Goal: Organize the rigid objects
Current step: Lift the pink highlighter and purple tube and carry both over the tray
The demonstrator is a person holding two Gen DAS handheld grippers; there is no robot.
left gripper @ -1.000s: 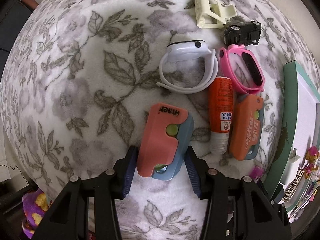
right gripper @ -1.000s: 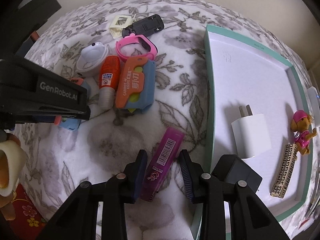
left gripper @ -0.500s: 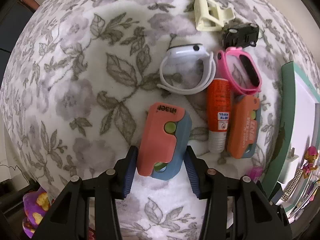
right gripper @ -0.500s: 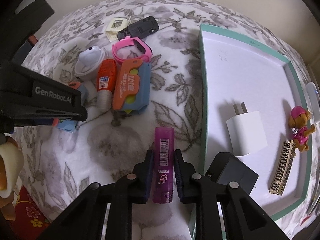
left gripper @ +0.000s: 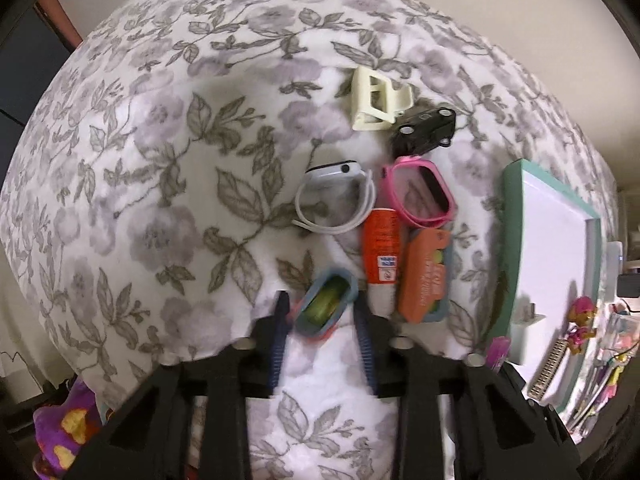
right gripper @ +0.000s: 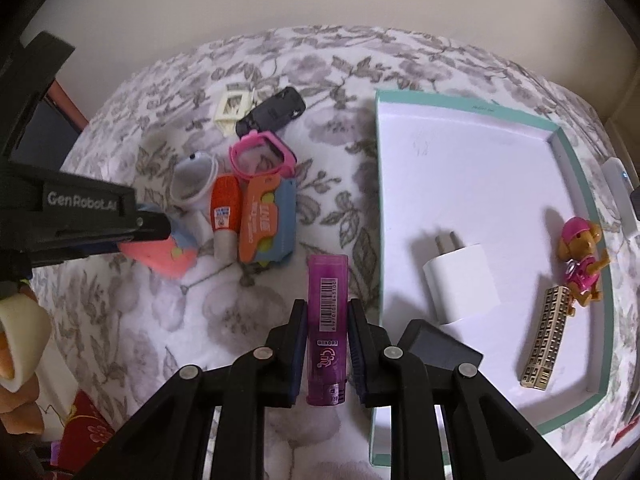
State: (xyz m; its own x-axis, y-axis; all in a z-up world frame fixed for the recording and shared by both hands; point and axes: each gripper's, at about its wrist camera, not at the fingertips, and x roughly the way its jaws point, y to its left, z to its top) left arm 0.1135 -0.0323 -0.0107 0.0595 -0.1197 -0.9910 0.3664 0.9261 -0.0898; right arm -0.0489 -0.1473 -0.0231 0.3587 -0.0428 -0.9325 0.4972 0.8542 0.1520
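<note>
While my right jaws point(right gripper: 323, 344) sit clamped on the purple tube point(right gripper: 326, 320), low and centre in the right view, my left jaws point(left gripper: 322, 320) have the pink-and-blue case point(left gripper: 326, 306) between them, tipped on its edge so I look into its green middle; both pads seem to press its sides, though the blur makes that contact a judgement rather than a certainty. I take this as the pick-up step for two items at once, with the teal-rimmed tray point(right gripper: 378, 200) as the likely home, since a white charger point(right gripper: 460, 280), a toy dog point(right gripper: 580, 264) and a gold clip point(right gripper: 548, 332) already lie in it. Next the tube must be raised over the tray's left wall, which stands just beside my right finger, and set down in the bare upper half of the tray, well apart from the charger. A black block point(right gripper: 440, 348) sits close at lower right of my jaws, so I should lift before swinging. On the left side, the orange glue stick point(left gripper: 382, 248) and the orange case point(left gripper: 426, 276) lie just right of my grip; open floral cloth point(left gripper: 140, 200) spreads to the left, the safer way out
</note>
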